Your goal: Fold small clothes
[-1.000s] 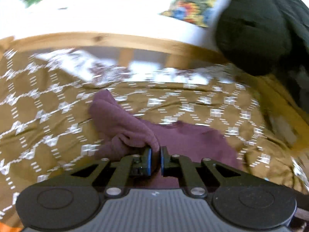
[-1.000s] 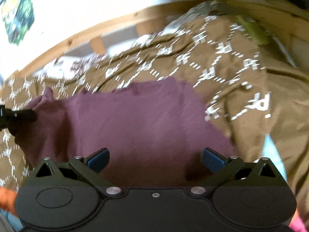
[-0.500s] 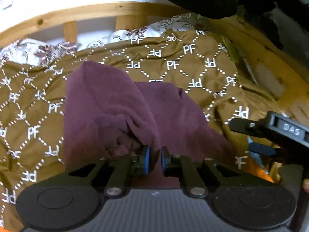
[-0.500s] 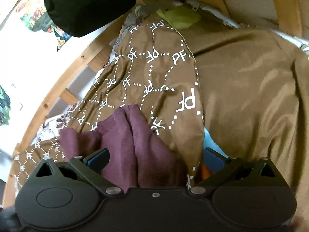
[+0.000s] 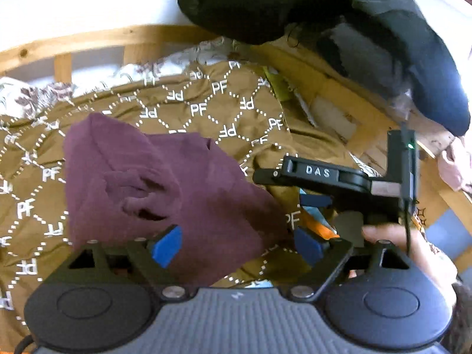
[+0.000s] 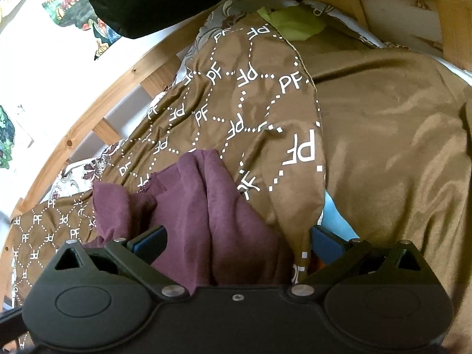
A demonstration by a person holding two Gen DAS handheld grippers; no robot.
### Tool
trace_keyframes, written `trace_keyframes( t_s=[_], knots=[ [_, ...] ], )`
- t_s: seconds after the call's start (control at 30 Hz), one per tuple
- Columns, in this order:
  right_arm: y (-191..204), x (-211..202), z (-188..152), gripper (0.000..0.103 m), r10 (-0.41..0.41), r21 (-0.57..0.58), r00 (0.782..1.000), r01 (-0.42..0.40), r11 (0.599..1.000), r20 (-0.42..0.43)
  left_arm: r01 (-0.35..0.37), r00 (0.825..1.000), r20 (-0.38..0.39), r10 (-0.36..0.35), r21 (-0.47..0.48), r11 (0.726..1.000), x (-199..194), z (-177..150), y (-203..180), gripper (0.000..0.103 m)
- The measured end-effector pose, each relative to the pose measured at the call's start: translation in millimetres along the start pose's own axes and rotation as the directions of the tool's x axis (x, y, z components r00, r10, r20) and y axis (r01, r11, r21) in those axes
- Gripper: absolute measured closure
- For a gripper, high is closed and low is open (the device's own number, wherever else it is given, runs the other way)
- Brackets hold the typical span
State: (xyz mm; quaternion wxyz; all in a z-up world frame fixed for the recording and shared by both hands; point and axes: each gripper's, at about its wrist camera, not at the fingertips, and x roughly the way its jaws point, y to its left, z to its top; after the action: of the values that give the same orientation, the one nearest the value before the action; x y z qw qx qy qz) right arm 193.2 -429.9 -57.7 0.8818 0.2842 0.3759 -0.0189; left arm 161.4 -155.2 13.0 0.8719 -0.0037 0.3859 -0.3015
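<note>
A small maroon garment (image 5: pixel 165 183) lies folded over itself on a brown bedspread (image 5: pixel 212 100) printed with white "PF" diamonds. My left gripper (image 5: pixel 236 243) is open, its blue pads on either side of the garment's near edge, holding nothing. My right gripper (image 6: pixel 236 240) is open too, just above the garment (image 6: pixel 206 206) in the right wrist view. The right gripper (image 5: pixel 312 203) also shows in the left wrist view, at the garment's right edge.
A wooden bed rail (image 5: pixel 88 41) curves along the far side, against a white wall. A black jacket (image 5: pixel 295 6) hangs over the rail at the upper right. A light-blue and orange cloth (image 6: pixel 333 221) peeks from under the bedspread. A green cloth (image 6: pixel 295 20) lies by the far corner.
My left gripper opened and let go of the maroon fold, which now rests on the garment. The right gripper stayed open and came in close at the garment's right edge.
</note>
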Motion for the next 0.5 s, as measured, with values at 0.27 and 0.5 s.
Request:
trace_keyframes(
  t_s=[0.27, 0.5],
  knots=[
    [22.6, -7.5, -6.9, 0.000, 0.217, -0.126, 0.972, -0.205, 0.971, 0.088, -0.273, 0.956, 0.139, 0.258, 0.109, 0.956, -19.9, -23.6, 19.6, 0.001],
    [58.6, 7.8, -15.8, 0.000, 0.400, -0.272, 0.916, -0.383, 0.883, 0.009, -0.376, 0.925, 0.110, 0.363, 0.140, 0.916, 18.9, -47.8, 44.4, 0.001]
  ],
)
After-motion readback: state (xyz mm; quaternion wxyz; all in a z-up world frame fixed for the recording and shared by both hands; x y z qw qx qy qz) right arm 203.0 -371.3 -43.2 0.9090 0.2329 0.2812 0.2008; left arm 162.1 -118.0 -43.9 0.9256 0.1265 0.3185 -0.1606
